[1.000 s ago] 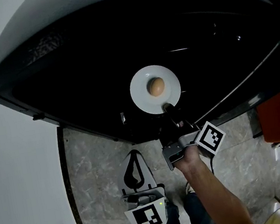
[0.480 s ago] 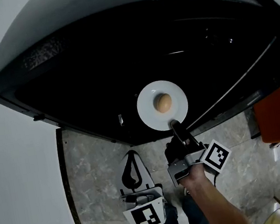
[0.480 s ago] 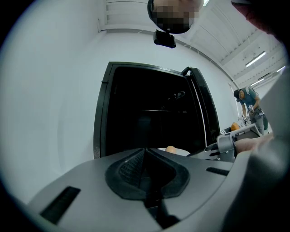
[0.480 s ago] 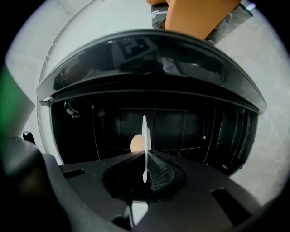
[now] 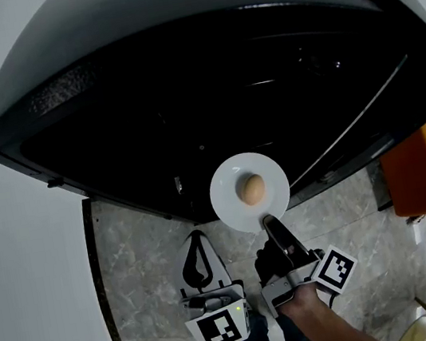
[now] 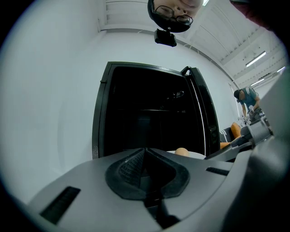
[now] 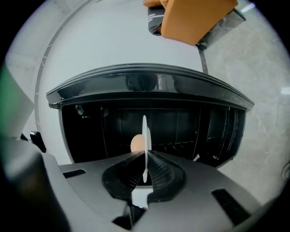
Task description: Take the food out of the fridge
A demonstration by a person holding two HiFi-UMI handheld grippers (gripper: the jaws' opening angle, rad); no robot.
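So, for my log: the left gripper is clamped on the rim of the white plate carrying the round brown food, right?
No: it is the right gripper clamped on the rim of the white plate carrying the round brown food, as the right gripper view shows. The left gripper is shut and empty.

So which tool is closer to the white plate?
Right. The right tool is clamped on the near rim of the plate, which carries the round brown food. The left tool is shut and empty, lower left, not touching the plate.
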